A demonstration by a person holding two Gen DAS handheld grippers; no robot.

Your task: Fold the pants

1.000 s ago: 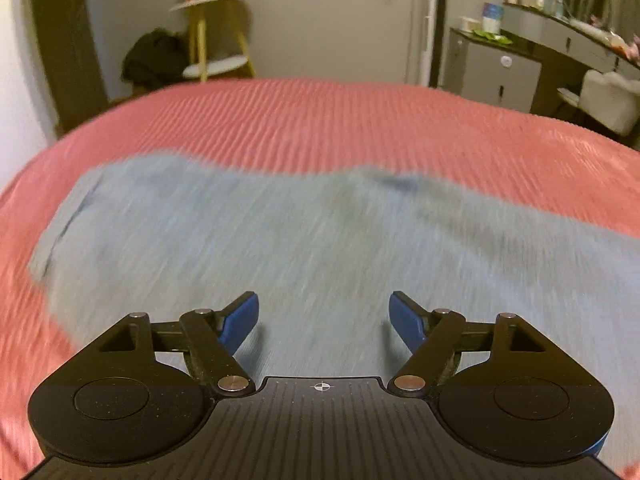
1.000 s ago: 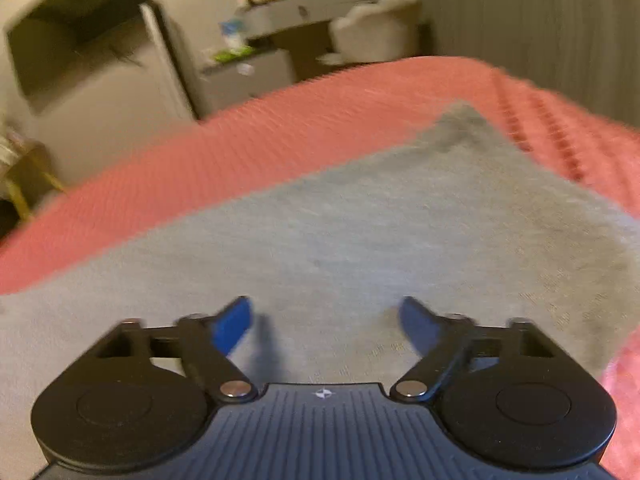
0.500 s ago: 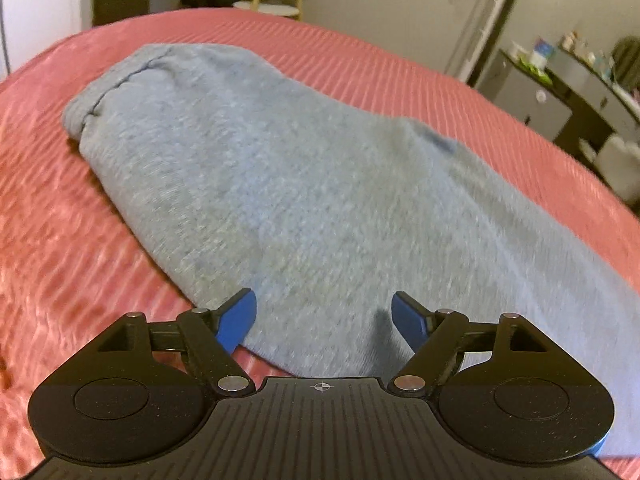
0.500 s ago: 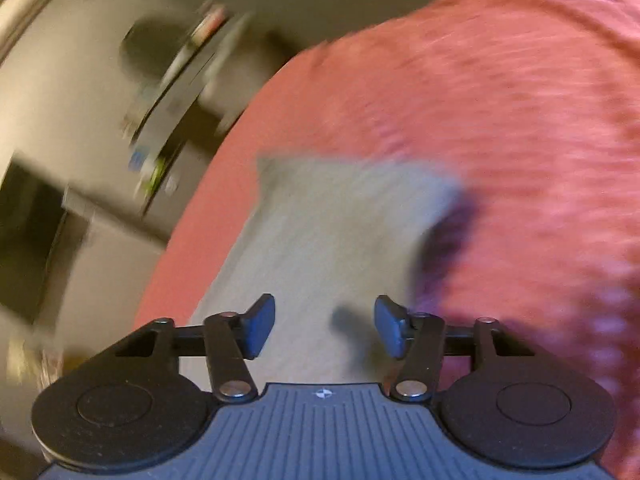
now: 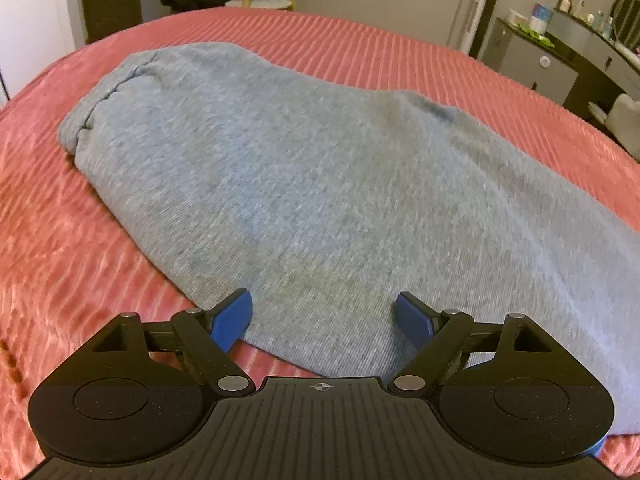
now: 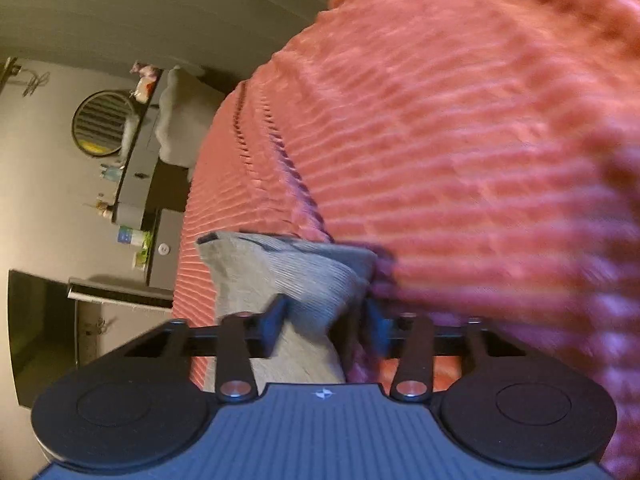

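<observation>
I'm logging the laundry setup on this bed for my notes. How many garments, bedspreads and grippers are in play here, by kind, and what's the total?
Grey pants: 1
Red ribbed bedspread: 1
Grippers: 2, the left gripper open over the pants, the right gripper with its fingers around a bunched cuff end
Total: 4

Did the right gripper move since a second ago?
Yes. The right gripper swung over to the hem end of the gray pants and closed onto it; the red bedspread now runs tilted across its view, and the dresser sits sideways.
</observation>
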